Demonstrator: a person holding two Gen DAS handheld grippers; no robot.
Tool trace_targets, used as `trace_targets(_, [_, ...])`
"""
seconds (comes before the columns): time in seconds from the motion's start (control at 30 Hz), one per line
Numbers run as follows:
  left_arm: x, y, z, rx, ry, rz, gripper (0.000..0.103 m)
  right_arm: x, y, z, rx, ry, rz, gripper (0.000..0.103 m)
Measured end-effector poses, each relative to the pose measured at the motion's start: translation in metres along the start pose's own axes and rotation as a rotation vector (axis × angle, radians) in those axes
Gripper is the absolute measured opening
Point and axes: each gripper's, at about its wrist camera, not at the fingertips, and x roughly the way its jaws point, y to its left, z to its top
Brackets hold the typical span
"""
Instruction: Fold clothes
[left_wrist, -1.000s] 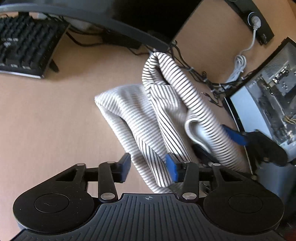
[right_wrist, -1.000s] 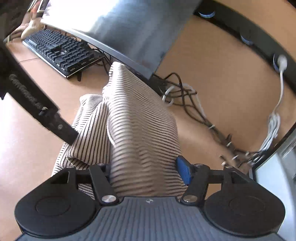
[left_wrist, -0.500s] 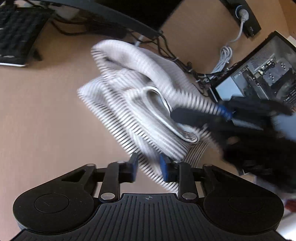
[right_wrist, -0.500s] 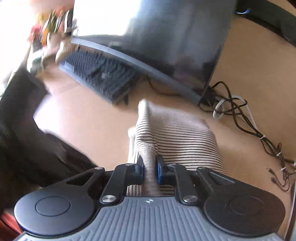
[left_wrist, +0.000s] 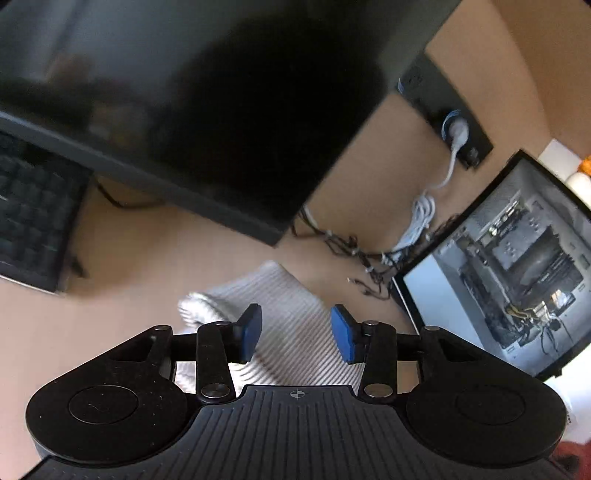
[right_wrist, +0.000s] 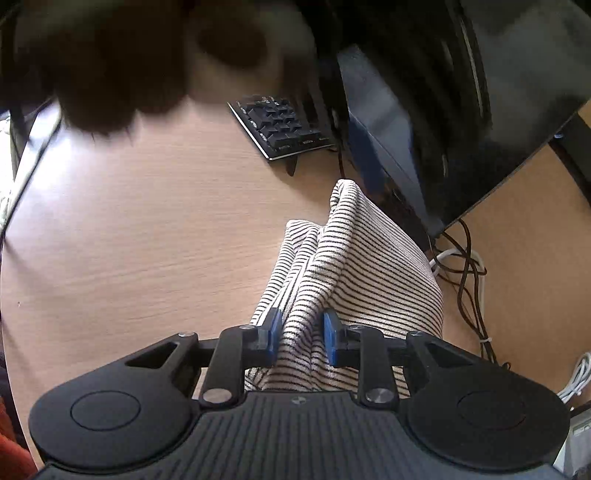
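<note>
Cream garment (right_wrist: 354, 266) with thin stripes, seemingly black; tan desk (right_wrist: 147, 229).

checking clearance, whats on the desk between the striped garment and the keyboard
Nothing: in the right wrist view, only bare desk separates the striped garment from the keyboard.

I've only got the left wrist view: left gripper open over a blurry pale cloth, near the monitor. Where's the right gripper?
Observer: The right gripper is at the near edge of the cloth. A raised fold fills the gap between its pads, but I can't tell if it's gripping.
Operator: How does the cloth lie?
Observer: It's bunched, with a ridge running from that gripper toward the monitor.
Operator: Is it plain?
Observer: No, it has thin black stripes, and they're sharp in the right wrist view.
Operator: Anything else over there?
Observer: A large dark blurred shape crosses the top, above the desk. I can't identify it.
</note>
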Motion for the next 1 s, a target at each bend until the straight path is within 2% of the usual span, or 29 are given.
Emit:
trace_targets(0.03, [0.008,0.002,-0.004,0.007,0.018,0.019,0.045,-0.001,0.0,0.002,0.018,0.004,0.009,0.026])
trace_targets(0.13, [0.022,0.009,-0.017,0.038,0.055,0.075,0.041,-0.011,-0.045,-0.008,0.235,0.004,0.088,0.029])
trace_targets(0.17, [0.019,0.012,-0.019,0.045,0.053,0.073,0.041,-0.014,-0.06,-0.012,0.309,0.005,0.115,0.035])
trace_targets(0.2, [0.017,0.014,-0.022,0.053,0.05,0.07,0.041,-0.017,-0.075,-0.015,0.382,0.005,0.142,0.05])
trace_targets(0.27, [0.015,0.016,-0.025,0.068,0.047,0.068,0.041,-0.023,-0.105,-0.022,0.529,0.005,0.196,0.071])
trace_targets(0.33, [0.018,0.013,-0.028,0.093,0.037,0.073,0.041,-0.03,-0.135,-0.029,0.676,0.006,0.25,0.08])
trace_targets(0.4, [0.017,0.013,-0.032,0.116,0.03,0.082,0.041,-0.014,-0.162,-0.047,0.785,0.03,0.259,0.093])
trace_targets(0.57, [0.017,0.012,-0.03,0.15,0.037,0.091,0.041,0.052,-0.185,-0.078,0.974,0.079,0.318,0.095])
trace_targets(0.67, [0.017,0.015,-0.028,0.145,0.05,0.082,0.042,0.069,-0.188,-0.095,1.141,0.059,0.453,0.097])
trace_targets(0.73, [0.017,0.016,-0.026,0.144,0.059,0.078,0.042,0.072,-0.184,-0.1,1.199,0.058,0.528,0.097])
trace_targets(0.8, [0.017,0.017,-0.024,0.143,0.068,0.078,0.042,0.066,-0.175,-0.09,1.172,0.048,0.518,0.093])
trace_targets(0.93, [0.013,0.025,-0.021,0.101,0.08,0.077,0.043,0.009,-0.166,-0.068,1.054,-0.094,0.53,0.09])
trace_targets(1.0, [0.01,0.031,-0.022,0.064,0.087,0.057,0.044,-0.001,-0.159,-0.064,1.009,-0.093,0.513,0.09])
